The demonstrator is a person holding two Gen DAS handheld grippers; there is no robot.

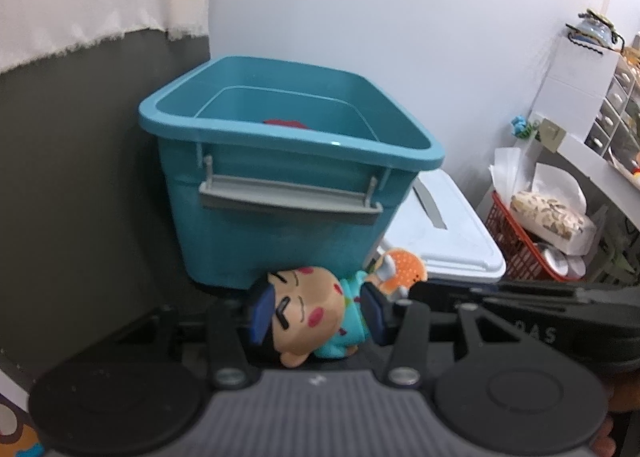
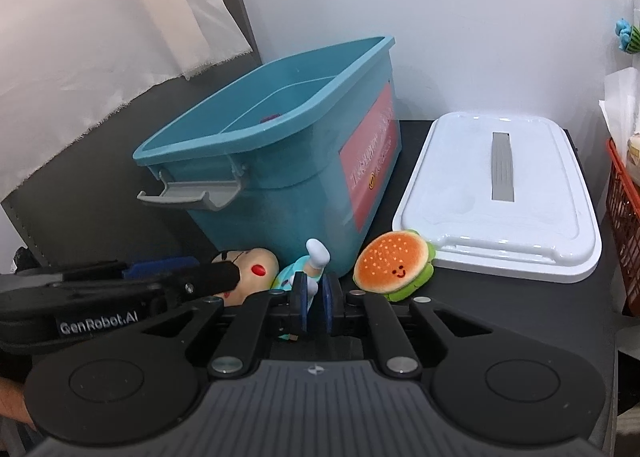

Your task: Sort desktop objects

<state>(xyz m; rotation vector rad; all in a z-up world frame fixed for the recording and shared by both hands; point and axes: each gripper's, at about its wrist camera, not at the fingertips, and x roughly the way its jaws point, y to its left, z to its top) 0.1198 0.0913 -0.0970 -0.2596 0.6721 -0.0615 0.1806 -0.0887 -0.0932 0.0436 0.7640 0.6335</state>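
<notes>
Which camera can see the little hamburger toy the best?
The right wrist view. There the hamburger toy shows whole, smiley face and all, lying beside the white lid. In the left wrist view only an orange bit peeks out behind the doll.

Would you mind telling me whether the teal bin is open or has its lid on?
Open. The teal bin has no lid on; its inside shows, and the white lid lies flat on the desk beside it.

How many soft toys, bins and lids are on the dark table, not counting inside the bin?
Soft toys: 2, the doll and the burger
Blue bin: 1
White lid: 1
Total: 4
</notes>
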